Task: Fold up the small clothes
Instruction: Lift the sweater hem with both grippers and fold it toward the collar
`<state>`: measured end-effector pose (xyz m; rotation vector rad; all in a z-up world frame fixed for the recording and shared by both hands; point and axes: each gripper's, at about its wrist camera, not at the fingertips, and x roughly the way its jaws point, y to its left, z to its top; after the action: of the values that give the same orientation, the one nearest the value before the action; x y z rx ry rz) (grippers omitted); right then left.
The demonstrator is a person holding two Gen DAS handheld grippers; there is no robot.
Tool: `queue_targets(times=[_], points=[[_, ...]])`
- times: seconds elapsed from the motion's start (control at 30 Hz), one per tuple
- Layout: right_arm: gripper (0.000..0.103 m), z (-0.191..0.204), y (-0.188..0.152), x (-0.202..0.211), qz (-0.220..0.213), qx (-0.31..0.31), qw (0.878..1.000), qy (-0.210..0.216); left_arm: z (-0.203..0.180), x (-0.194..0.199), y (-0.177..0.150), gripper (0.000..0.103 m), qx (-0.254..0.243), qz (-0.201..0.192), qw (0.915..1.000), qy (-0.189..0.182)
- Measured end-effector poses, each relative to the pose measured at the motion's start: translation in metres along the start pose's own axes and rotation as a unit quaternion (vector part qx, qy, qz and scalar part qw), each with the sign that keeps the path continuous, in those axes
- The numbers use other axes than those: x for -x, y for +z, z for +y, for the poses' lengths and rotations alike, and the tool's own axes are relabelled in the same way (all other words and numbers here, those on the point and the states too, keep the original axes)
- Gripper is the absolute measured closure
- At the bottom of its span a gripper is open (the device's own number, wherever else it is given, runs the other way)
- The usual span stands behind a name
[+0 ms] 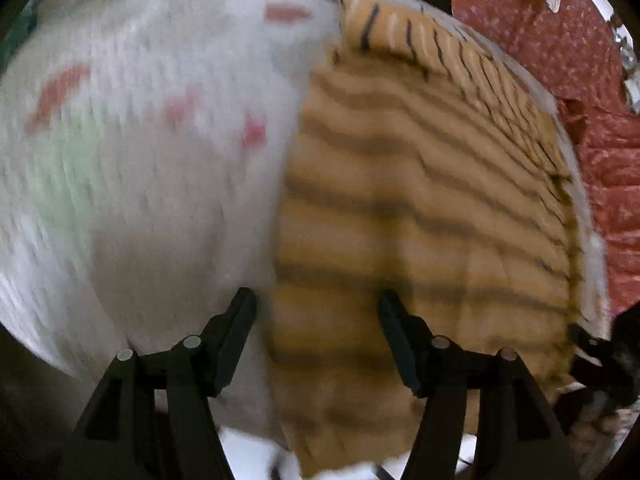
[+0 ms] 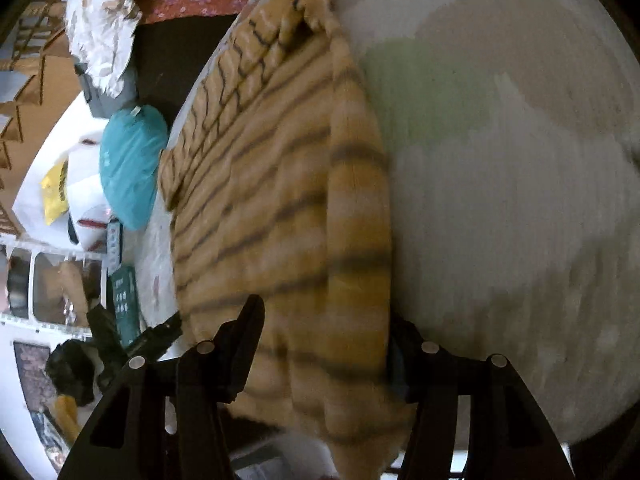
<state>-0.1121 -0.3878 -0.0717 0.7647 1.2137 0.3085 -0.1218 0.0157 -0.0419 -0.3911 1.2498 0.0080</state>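
Observation:
A tan garment with dark stripes (image 1: pixel 420 208) lies flat on a white patterned cloth (image 1: pixel 160 184) that covers the surface. My left gripper (image 1: pixel 318 312) hovers open over the garment's left edge, with nothing pinched between its fingers. In the right wrist view the same garment (image 2: pixel 272 208) shows a folded-over strip along its right side. My right gripper (image 2: pixel 326 328) stands open above that strip; the fabric edge hides part of the right finger. The far tip of the right gripper (image 1: pixel 592 350) shows at the garment's right corner. The view is blurred.
A red flowered cloth (image 1: pixel 560 48) lies beyond the surface's far edge. Off the surface's side in the right wrist view are a teal bag (image 2: pixel 132 164), a yellow packet (image 2: pixel 54 192), a white flowered cloth (image 2: pixel 104 12) and a green box (image 2: pixel 126 304).

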Motion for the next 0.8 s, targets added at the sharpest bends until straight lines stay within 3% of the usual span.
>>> queue_targets(times=[0.17, 0.27, 0.37, 0.43, 0.47, 0.57, 0.6, 0.7, 0.77, 0.8], points=[[0.044, 0.000, -0.035, 0.002, 0.006, 0.015, 1.000, -0.001, 0.009, -0.006, -0.031, 0.028, 0.040, 0.032, 0.9978, -0.041], [0.044, -0.003, -0.050, 0.002, 0.011, 0.009, 1.000, 0.000, 0.011, -0.020, -0.055, 0.027, 0.071, 0.075, 0.9923, -0.069], [0.044, -0.006, -0.062, 0.000, 0.016, 0.009, 1.000, -0.006, 0.003, -0.035, -0.072, 0.027, 0.073, 0.113, 0.9889, -0.063], [0.044, -0.005, -0.068, -0.002, 0.022, 0.014, 1.000, -0.014, -0.001, -0.035, -0.083, 0.028, 0.066, 0.116, 0.9898, -0.049], [0.044, -0.003, -0.070, -0.004, 0.023, 0.019, 0.999, -0.019, -0.003, -0.033, -0.085, 0.036, 0.065, 0.113, 0.9906, -0.042], [0.044, 0.002, -0.075, -0.007, 0.022, 0.030, 0.999, -0.032, -0.007, -0.027, -0.091, 0.083, 0.068, 0.114, 0.9896, -0.056], [0.044, 0.002, -0.076, -0.008, 0.022, 0.031, 0.999, -0.034, -0.008, -0.024, -0.093, 0.089, 0.073, 0.110, 0.9890, -0.066], [0.044, 0.003, -0.077, -0.010, 0.024, 0.028, 0.999, -0.035, -0.016, -0.014, -0.098, 0.092, 0.065, 0.091, 0.9918, -0.062], [0.063, 0.006, -0.081, -0.011, 0.028, 0.034, 0.998, -0.044, -0.013, -0.003, -0.102, 0.092, 0.067, 0.085, 0.9920, -0.067], [0.088, 0.007, -0.082, -0.011, 0.032, 0.042, 0.997, -0.055, -0.013, 0.004, -0.103, 0.092, 0.073, 0.079, 0.9913, -0.076]])
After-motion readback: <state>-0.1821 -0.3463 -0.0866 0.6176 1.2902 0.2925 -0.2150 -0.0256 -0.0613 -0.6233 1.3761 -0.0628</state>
